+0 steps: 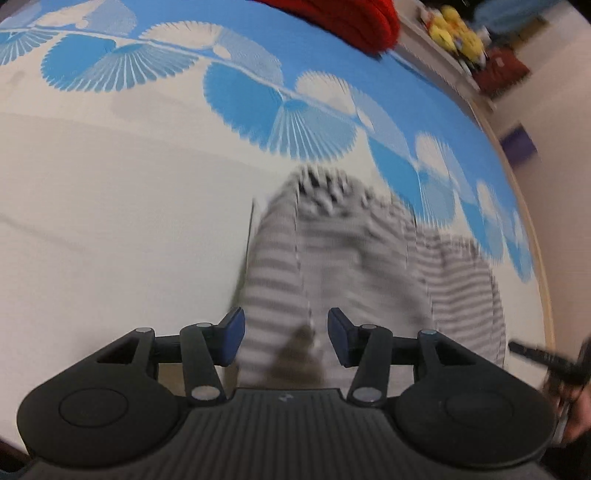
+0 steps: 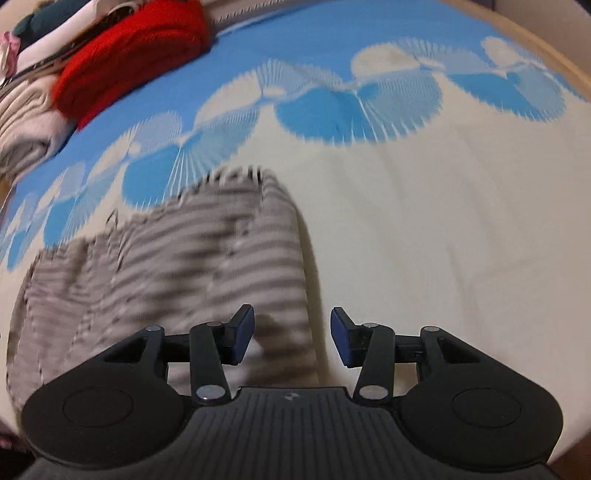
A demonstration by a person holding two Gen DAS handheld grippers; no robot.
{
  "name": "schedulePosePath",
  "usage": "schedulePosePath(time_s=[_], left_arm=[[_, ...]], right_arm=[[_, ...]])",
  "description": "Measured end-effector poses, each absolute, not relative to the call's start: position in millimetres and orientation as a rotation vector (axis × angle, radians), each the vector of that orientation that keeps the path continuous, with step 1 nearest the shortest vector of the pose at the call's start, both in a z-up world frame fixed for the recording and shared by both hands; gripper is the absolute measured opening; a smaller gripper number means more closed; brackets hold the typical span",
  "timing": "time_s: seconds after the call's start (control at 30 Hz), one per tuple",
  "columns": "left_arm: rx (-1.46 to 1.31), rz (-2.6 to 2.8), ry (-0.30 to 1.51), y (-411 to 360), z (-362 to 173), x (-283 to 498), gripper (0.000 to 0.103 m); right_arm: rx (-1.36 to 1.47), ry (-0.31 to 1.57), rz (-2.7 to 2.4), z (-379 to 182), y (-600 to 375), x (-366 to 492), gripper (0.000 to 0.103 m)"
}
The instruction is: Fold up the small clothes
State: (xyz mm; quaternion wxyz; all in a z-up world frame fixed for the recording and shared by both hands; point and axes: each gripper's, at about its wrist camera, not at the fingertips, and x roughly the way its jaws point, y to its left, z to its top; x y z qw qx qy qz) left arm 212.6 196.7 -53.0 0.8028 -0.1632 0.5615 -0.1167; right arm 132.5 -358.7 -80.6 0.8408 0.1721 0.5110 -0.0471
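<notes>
Both views are smeared by motion blur. The striped garment (image 1: 354, 258) is recognised only by its grey and white bands; its type, seams and edges cannot be resolved. A brownish patch at its near end, between the pads in the left wrist view, cannot be identified. The near part of the garment is cut off behind each claw body.

The garment is seen lying rumpled on the cream field of a bed sheet (image 1: 110, 203), just below a band of blue fan-shaped print.

Left claw (image 1: 286, 341): released, pads apart, nothing pinched; the striped cloth lies below the gap. Right claw (image 2: 292, 339): released likewise, set over the garment's right edge, with bare sheet under its right pad.

A dark object at the right edge of the left wrist view is too blurred to name.

A red knitted item (image 2: 129, 55) and a stack of pale folded clothes (image 2: 26, 122) are noted on the far blue part. Yellow objects (image 1: 458, 33) are noted on a ledge beyond the bed, indistinct.
</notes>
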Motion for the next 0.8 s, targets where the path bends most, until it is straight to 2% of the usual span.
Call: schedulePosePath(time_s=[0.17, 0.33, 0.37, 0.4, 0.43, 0.47, 0.53, 0.67, 0.73, 0.8], left_arm=[[-0.252, -0.256, 1.346, 194.2, -82.2, 190.1, 0.054], [-0.254, -0.268, 1.387, 191.3, -94.1, 192.1, 0.052], [-0.256, -0.287, 1.381, 188.6, -91.4, 191.6, 0.049], [-0.25, -0.302, 1.371, 185.9, -89.1, 191.6, 0.034], [-0.231, -0.316, 1.357, 183.8, -87.3, 191.4, 0.015], [-0.213, -0.329, 1.34, 182.5, -83.5, 190.5, 0.011], [-0.217, -0.337, 1.277, 185.4, -69.2, 186.7, 0.007], [-0.232, -0.339, 1.134, 206.7, -35.4, 174.9, 0.007], [-0.192, -0.304, 1.214, 207.9, -49.6, 176.3, 0.007], [-0.112, -0.281, 1.344, 198.2, -73.4, 179.8, 0.006]], right_arm=[[0.288, 1.204, -0.045, -99.0, -348.1, 108.3, 0.059], [0.168, 1.274, -0.016, -113.7, -331.5, 104.1, 0.058], [0.158, 1.274, -0.011, -113.8, -329.4, 104.5, 0.054], [0.157, 1.273, -0.002, -112.9, -328.3, 104.0, 0.047], [0.16, 1.269, 0.014, -111.1, -327.7, 103.8, 0.02], [0.173, 1.262, 0.035, -107.4, -328.2, 104.6, 0.002], [0.198, 1.218, 0.055, -94.4, -333.1, 102.1, 0.001], [0.366, 1.032, 0.064, -51.2, -366.0, 86.1, 0.0], [0.341, 1.053, 0.049, -51.1, -371.9, 79.2, 0.0], [0.286, 1.19, 0.001, -73.6, -370.7, 79.2, 0.0]])
